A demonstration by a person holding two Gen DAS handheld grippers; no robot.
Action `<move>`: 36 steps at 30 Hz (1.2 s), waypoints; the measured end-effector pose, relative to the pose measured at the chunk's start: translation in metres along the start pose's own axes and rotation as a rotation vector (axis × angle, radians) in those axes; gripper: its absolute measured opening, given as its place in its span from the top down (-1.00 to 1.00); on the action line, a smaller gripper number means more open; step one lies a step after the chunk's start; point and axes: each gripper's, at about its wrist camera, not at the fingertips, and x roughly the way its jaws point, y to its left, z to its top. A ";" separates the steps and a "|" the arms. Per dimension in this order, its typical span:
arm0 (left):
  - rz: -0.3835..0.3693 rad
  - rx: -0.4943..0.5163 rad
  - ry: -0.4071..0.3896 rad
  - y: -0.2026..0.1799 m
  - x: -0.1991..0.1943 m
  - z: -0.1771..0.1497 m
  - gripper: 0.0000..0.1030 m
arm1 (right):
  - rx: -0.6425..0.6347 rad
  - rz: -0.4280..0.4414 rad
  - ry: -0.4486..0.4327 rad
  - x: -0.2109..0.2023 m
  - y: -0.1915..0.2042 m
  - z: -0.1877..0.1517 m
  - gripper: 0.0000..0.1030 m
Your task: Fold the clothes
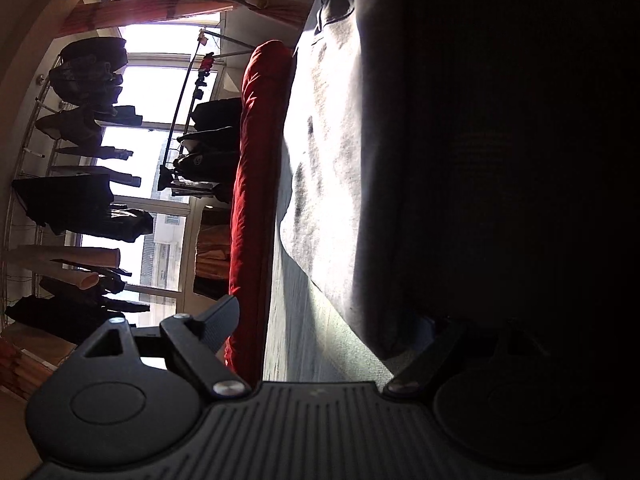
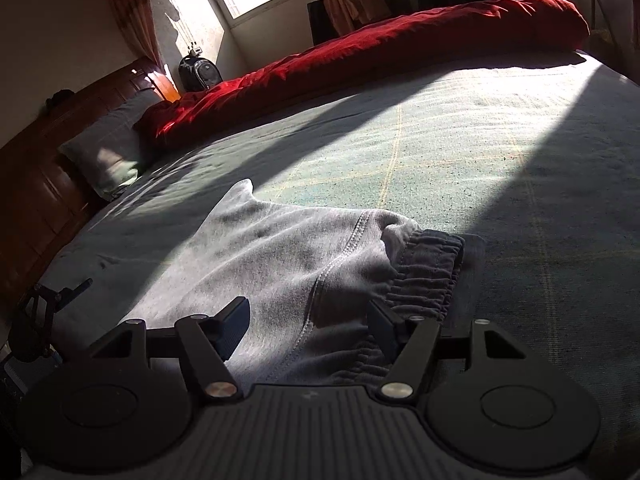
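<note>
Grey fleece fills the gap of the right claw [image 2: 306,330]: its two fingers stand wide apart, low over the near edge of the grey garment [image 2: 280,264], and one cannot tell whether they touch the cloth or close on anything. The dark elastic waistband [image 2: 424,276] lies just beside the right finger. The garment rests on the green checked bed cover [image 2: 440,152], partly flat, with one pointed corner toward the pillow [image 2: 108,152]; whether it is already folded once, I cannot tell. The left claw [image 1: 332,328] is turned on its side, also wide, near the other end of the same garment [image 1: 340,152]; its far finger is lost in shadow. A red duvet [image 2: 380,52] lies rolled along the far side of the bed. I judge that both claws are set to take an edge; the next move needs a firm pinch of one layer only, near the waistband.
</note>
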 end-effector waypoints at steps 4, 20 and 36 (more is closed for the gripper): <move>0.000 -0.081 0.026 0.010 0.001 -0.004 -0.71 | 0.017 0.003 -0.001 0.001 -0.004 0.000 -0.37; -0.268 -0.884 0.017 0.113 -0.008 -0.021 -0.70 | 0.005 0.023 -0.001 0.005 0.000 0.002 -0.37; -0.679 -1.537 0.155 0.118 0.033 -0.068 -0.68 | -0.062 0.021 -0.022 0.002 -0.001 0.006 -0.42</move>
